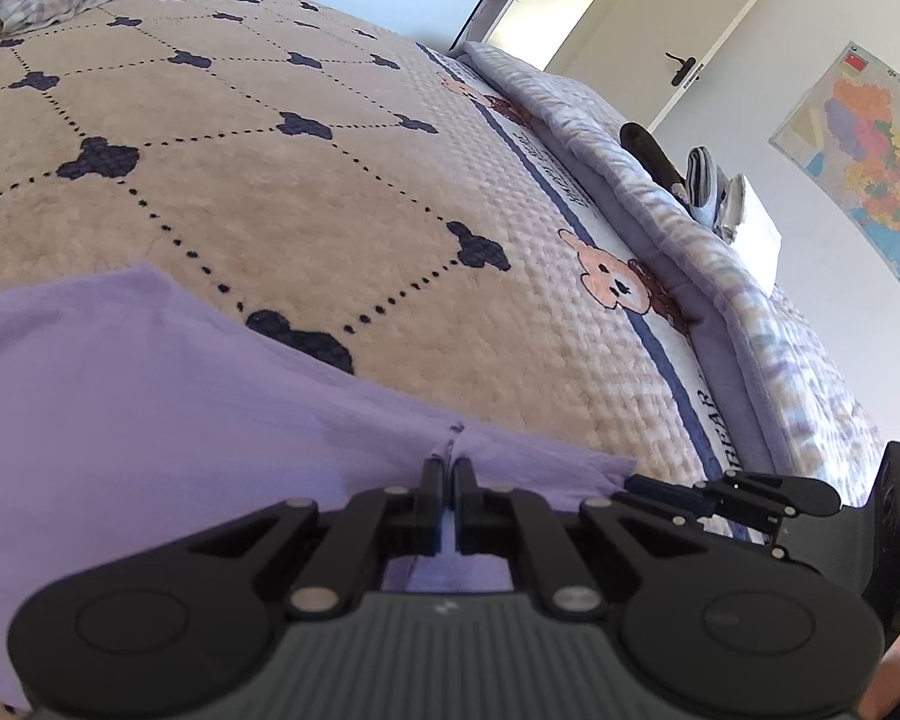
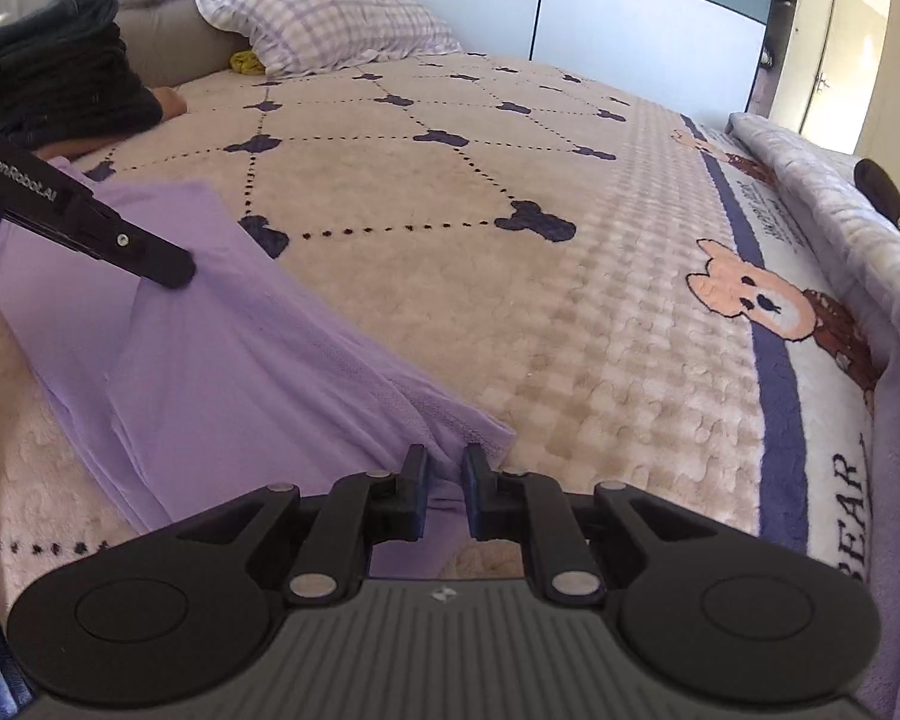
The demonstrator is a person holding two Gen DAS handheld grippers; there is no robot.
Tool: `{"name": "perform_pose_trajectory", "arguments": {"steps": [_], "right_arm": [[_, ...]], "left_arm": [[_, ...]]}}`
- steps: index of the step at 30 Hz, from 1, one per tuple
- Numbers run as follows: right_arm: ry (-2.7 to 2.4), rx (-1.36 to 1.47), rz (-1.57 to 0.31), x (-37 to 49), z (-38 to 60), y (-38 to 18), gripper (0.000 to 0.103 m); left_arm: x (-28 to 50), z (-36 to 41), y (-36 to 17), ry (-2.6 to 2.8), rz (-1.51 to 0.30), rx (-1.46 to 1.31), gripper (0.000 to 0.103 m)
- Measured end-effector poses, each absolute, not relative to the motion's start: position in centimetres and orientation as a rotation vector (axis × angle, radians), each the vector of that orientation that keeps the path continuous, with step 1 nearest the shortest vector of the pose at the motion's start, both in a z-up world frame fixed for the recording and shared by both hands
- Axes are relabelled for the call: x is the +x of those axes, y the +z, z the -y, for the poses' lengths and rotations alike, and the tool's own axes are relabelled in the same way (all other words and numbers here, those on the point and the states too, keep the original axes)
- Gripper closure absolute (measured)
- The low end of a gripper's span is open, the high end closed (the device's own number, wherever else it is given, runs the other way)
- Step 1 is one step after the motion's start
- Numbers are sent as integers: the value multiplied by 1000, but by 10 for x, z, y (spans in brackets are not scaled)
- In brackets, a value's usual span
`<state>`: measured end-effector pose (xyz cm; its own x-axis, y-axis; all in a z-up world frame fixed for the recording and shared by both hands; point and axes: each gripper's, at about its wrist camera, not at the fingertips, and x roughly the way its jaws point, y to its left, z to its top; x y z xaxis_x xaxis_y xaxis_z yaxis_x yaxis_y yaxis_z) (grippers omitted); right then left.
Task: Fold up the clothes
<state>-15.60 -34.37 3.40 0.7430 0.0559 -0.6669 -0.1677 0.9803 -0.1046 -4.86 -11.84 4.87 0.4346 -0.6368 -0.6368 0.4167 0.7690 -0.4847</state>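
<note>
1. A lilac garment (image 2: 222,360) lies partly folded on a bed, on a beige plush blanket (image 2: 450,276) patterned with dotted lines and dark clover shapes.
2. The left gripper (image 1: 448,462) has its jaws pressed together on a pinch of the lilac cloth; the fabric puckers right at the tips.
3. In the right wrist view that same gripper comes in from the left edge, its black tip on the far side of the garment and the cloth creasing under it.
4. The right gripper (image 2: 444,456) sits at the near corner of the garment with its jaws slightly spread; lilac cloth lies between them, but the pads do not press on it.
5. In the left wrist view the right gripper shows at the lower right edge, just beside the garment's corner.
6. A checked pillow (image 2: 324,18) rests at the head of the bed, with a pile of dark clothes (image 2: 66,72) near it against the grey headboard.
7. A bear design (image 2: 750,300) and a blue stripe run along the blanket's border.
8. A striped quilt (image 1: 720,276) lies along the bed's edge, with folded items (image 1: 726,204) on it.
9. A map (image 1: 870,168) hangs on the wall.
</note>
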Motion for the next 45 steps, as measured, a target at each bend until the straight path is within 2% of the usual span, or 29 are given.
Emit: {"name": "perform_pose_trajectory", "arguments": {"steps": [3,5,16,20,24,28,30,32,36,41,45], "right_arm": [[46,-155,-720,-150,346,34,91],[-18,-163,-714,-146,346,30,83],[75,-66,-600,-172,315,58,82],[275,-68,-592,-188,274,57,82],[340,-174,-594,-184,233,50,82],[308,-134,-663,-160,227,35,82],[284,-85,-682,-155,231,32,82],[269,23,-687,-154,243,36,95],[333,379,-624,-159,280,46,96],[341,419,-628,-163,278,41,96],[313,333,-669,-163,263,30,94]], "left_arm": [[-51,116,51,-700,-913,-321,100],[-52,115,54,-688,-900,-314,100],[-39,104,41,-604,-974,-325,98],[-38,103,40,-593,-976,-322,89],[-35,97,40,-554,-967,-325,88],[-33,92,38,-539,-972,-332,85],[-33,91,38,-544,-973,-338,81],[-32,91,38,-553,-972,-344,77],[-32,95,36,-582,-988,-353,72],[-33,100,35,-618,-1006,-363,68],[-36,109,34,-613,-1008,-307,71]]}}
